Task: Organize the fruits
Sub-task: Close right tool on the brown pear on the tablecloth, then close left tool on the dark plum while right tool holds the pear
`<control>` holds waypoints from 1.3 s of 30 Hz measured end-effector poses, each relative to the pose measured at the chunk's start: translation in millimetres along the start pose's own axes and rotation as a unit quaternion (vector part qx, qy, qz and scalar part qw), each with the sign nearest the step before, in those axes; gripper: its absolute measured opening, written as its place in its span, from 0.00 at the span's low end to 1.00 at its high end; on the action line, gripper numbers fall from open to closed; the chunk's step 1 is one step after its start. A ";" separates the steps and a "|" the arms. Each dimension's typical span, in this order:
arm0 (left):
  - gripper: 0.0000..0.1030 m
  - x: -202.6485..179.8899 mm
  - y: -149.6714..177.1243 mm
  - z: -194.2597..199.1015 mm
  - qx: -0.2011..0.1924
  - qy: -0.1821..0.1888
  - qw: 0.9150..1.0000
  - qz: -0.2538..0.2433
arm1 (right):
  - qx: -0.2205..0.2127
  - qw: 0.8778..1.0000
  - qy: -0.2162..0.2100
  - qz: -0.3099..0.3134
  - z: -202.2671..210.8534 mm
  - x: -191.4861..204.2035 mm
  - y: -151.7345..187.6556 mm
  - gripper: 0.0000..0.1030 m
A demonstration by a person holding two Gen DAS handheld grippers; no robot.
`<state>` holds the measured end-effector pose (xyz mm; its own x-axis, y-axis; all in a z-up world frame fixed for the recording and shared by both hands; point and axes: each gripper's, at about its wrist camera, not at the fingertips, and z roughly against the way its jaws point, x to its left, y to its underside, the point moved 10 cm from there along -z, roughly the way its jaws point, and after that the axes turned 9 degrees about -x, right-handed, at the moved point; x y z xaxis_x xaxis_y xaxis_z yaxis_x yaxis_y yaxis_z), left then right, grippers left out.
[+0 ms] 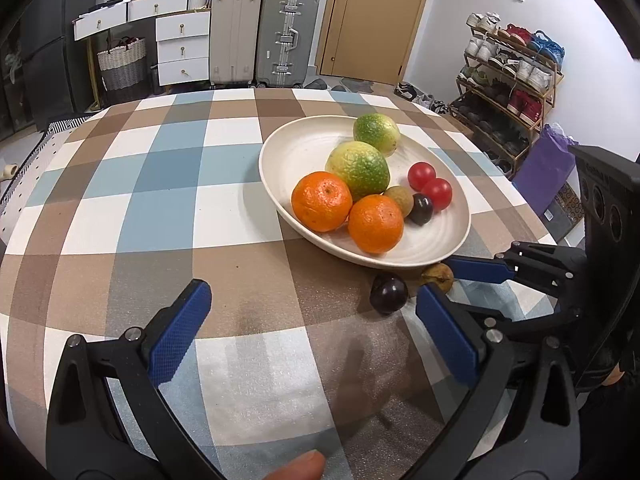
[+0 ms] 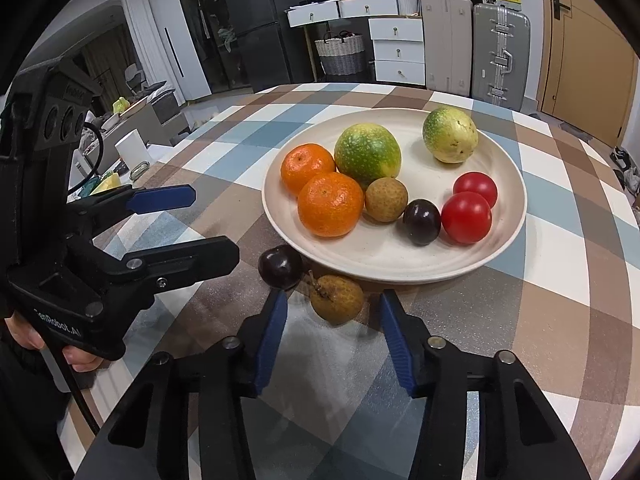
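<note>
Right claw (image 2: 334, 316) is partly open, angled down at the counter (image 2: 540, 320), straddling a brown longan (image 2: 337, 298) that lies just off the near rim of the plate (image 2: 400, 264). Pads (image 2: 274, 336) sit either side of the longan with gaps visible, so no grip. A dark plum (image 2: 280, 267) lies on the counter just left of the longan, close to the left pad's tip and beside the plate rim.

Left claw (image 1: 312, 332) is wide open, holding nothing, hovering over bare checked cloth near the plum (image 1: 389, 294).

On the plate: two oranges (image 2: 330, 204) touching each other, two green-yellow fruits (image 2: 367, 154), another longan (image 2: 386, 199), another dark plum (image 2: 421, 222), and two red tomatoes (image 2: 466, 217) side by side.
</note>
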<state>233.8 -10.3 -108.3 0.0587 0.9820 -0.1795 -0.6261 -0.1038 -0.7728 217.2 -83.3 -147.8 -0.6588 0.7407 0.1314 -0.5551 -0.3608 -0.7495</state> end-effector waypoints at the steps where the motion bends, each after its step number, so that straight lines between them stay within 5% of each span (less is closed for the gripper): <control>1: 0.99 -0.2 -0.1 -0.5 0.000 0.001 1.000 0.001 | 0.000 1.000 -0.001 0.002 -0.3 0.8 -0.1 0.45; 14: 0.99 -4.4 2.7 -2.7 0.005 0.004 1.000 -0.002 | 0.001 1.000 -0.004 0.000 -0.5 0.5 -0.6 0.26; 33: 0.99 -19.9 16.5 -16.4 0.033 0.004 0.999 -0.022 | -0.036 0.999 -0.005 -0.025 22.0 -13.8 -4.5 0.26; 39: 0.82 -33.3 20.7 -22.9 0.049 0.019 0.998 -0.047 | -0.027 0.999 -0.008 -0.017 23.3 -14.7 -2.2 0.26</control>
<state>236.7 -48.8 -132.2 0.1485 0.9798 -0.1342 -0.6898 0.0054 -0.7240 216.3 -106.6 -133.0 -0.6484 0.7427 0.1675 -0.5490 -0.3036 -0.7788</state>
